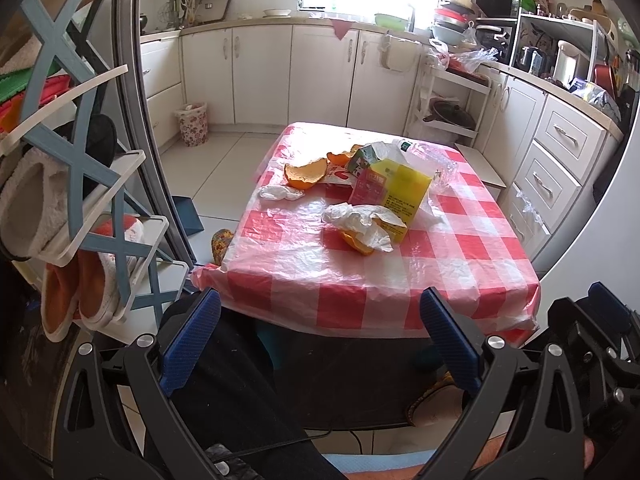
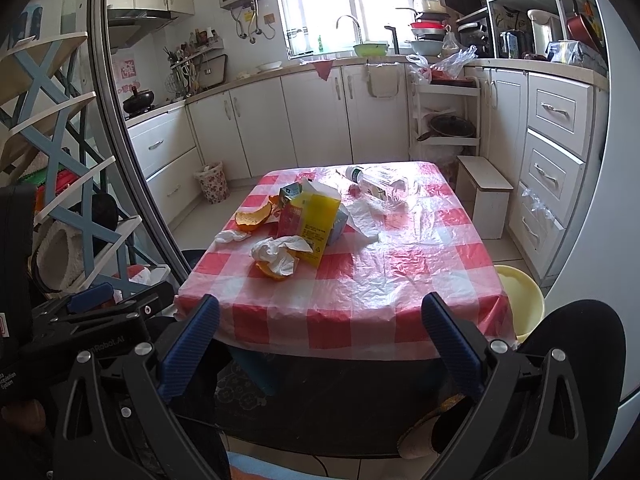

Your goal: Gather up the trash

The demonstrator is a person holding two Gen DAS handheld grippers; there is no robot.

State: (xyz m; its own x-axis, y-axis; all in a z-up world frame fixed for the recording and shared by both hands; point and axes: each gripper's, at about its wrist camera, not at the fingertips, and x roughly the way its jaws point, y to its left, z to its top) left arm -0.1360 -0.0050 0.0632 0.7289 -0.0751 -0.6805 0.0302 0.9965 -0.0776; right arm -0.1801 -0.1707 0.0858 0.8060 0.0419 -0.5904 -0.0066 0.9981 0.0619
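Note:
A small table under a red-and-white checked cloth [image 1: 360, 280] [image 2: 400, 272] carries the trash. A yellow juice carton [image 1: 390, 192] [image 2: 312, 220] lies on its side mid-table. A crumpled tissue [image 1: 360, 220] [image 2: 276, 254] rests on orange peel in front of it. More orange peel [image 1: 306, 174] [image 2: 252, 218] and another tissue [image 1: 280, 193] [image 2: 231, 236] lie to the left. A clear plastic bottle [image 1: 428, 158] [image 2: 384, 184] lies at the far side. My left gripper [image 1: 320, 312] and right gripper [image 2: 320, 316] both hang open before the table's near edge, holding nothing.
A floral waste bin [image 1: 193, 123] [image 2: 214, 182] stands on the floor by the far-left cabinets. A yellow bucket [image 2: 524, 300] sits at the table's right corner. A shoe rack [image 1: 80, 200] fills the left side. White cabinets and a small stool [image 2: 484, 196] line the right.

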